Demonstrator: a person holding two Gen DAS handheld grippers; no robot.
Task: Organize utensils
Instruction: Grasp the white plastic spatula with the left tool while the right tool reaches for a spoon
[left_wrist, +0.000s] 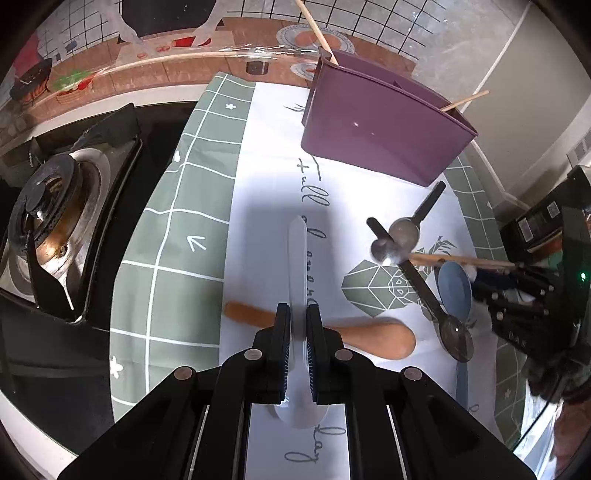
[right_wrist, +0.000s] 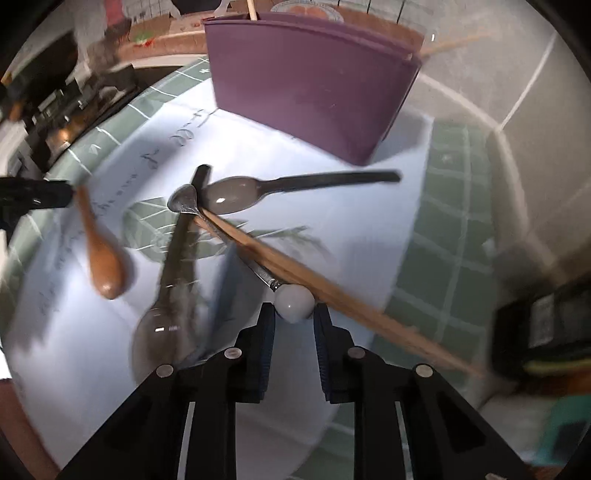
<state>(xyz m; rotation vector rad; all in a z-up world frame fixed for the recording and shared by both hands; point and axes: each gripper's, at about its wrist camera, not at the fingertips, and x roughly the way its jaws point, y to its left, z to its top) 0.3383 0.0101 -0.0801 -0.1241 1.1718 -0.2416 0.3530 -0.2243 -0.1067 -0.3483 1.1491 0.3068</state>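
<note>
My left gripper (left_wrist: 297, 314) is shut on a white plastic spoon (left_wrist: 297, 258) whose handle points forward over the cloth. Under it lies a wooden spoon (left_wrist: 373, 341). A purple utensil holder (left_wrist: 380, 129) stands beyond, with chopsticks (left_wrist: 314, 26) leaning in it. In the right wrist view my right gripper (right_wrist: 295, 314) has its tips pressed on the white knob of a small metal spoon (right_wrist: 184, 201). A pair of chopsticks (right_wrist: 332, 291) lies across that spoon. Two grey spoons (right_wrist: 236, 194) (right_wrist: 162, 325) and a blue spoon (left_wrist: 454, 291) lie crossed beside it. The holder (right_wrist: 310, 81) stands ahead.
A green-and-white printed cloth (left_wrist: 177, 258) covers the counter. A gas burner (left_wrist: 55, 221) sits to the left of it. A tiled wall and a ledge run behind the holder. A dark box (right_wrist: 535, 325) stands at the right edge.
</note>
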